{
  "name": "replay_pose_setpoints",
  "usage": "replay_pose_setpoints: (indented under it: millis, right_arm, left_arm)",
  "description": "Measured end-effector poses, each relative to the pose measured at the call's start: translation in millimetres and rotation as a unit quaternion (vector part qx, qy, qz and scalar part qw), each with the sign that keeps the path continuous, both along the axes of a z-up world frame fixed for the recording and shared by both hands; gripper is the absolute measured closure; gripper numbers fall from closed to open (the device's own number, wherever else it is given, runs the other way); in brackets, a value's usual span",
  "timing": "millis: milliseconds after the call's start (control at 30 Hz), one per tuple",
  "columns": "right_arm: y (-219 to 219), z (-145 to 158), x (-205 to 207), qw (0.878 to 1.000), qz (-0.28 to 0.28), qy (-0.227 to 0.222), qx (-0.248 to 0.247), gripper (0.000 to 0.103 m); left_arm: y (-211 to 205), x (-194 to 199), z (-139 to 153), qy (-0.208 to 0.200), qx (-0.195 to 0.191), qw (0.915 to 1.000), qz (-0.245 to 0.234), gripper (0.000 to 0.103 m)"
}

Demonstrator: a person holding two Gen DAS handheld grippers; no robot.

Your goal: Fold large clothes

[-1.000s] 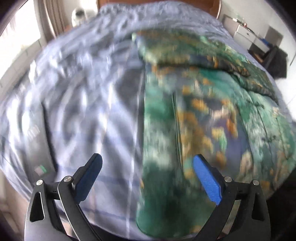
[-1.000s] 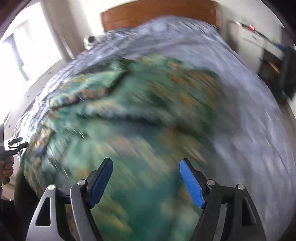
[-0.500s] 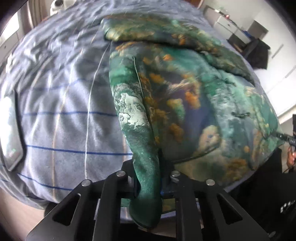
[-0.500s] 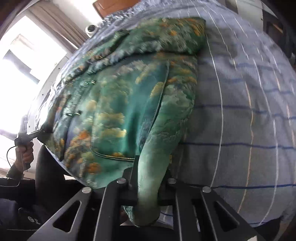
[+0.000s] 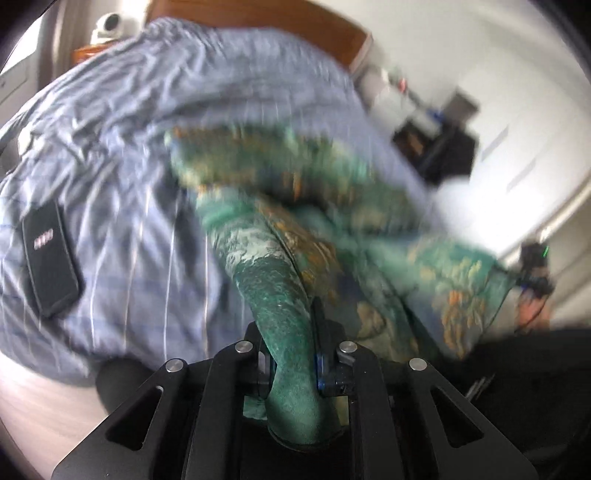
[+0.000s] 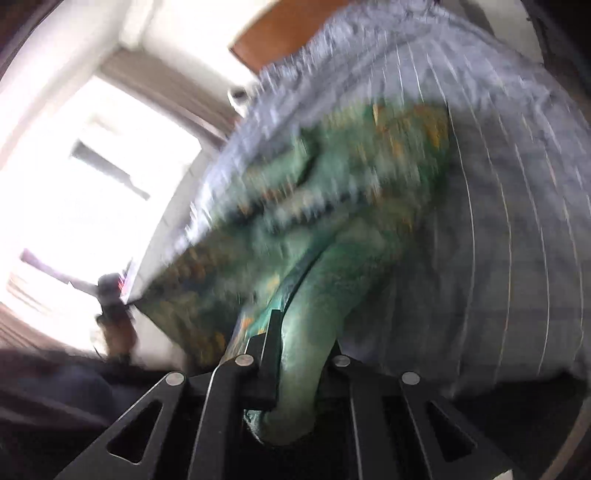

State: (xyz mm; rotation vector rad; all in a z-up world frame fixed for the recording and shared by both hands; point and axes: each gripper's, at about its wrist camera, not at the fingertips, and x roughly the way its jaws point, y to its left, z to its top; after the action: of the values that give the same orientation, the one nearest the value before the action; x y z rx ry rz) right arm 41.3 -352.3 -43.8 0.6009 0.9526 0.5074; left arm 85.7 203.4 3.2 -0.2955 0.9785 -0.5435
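A large green garment with orange and blue print (image 5: 332,229) lies on the bed, its near hem lifted. My left gripper (image 5: 293,354) is shut on the near left corner of the garment, a bunched green fold between the jaws. My right gripper (image 6: 299,354) is shut on the near right corner of the same garment (image 6: 332,206). The hem hangs stretched between the two grippers above the bed's near edge. Both views are blurred by motion. The right gripper also shows far right in the left wrist view (image 5: 533,273).
The bed (image 5: 129,122) has a blue-grey striped cover and a wooden headboard (image 5: 295,22). A black phone (image 5: 50,258) lies on the cover at the left. A dark desk and chair (image 5: 439,144) stand right of the bed. A bright window (image 6: 74,184) is on the left.
Both grippers, open a second ago, closed on the garment's near corners and have since lifted them up and back, raising the hem off the bed.
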Motion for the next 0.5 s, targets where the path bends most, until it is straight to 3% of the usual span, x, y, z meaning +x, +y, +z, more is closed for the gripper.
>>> replay_pose_setpoints:
  millis: [100,233,333,500]
  right_arm:
    - [-21.4,26.3,48.9,0.998,-0.037,-0.042,0.013,0.092]
    - [-28.5,27.5,147.8,0.994,-0.086,-0.061,0.008,0.092]
    - [-27.6,1.8,226.9,0.992,-0.117,-0.049,-0.012,0.092]
    - [-37.5,-64.3,299.7,0.988,-0.151,0.016,-0.037,0.092]
  left_arm:
    - [0.4,66.7,18.1,-0.003,-0.023,0.9985,0.051,0.09]
    - [-18.3,160.4,6.7,0.015,-0.012,0.9949,0.099,0.09]
    - [-44.1,224.5,-16.9,0.026,0.03,0.9924,0.116,0.089]
    - [-75.1,298.3,-81.1,0.08,0.086,0.9844,0.131,0.077]
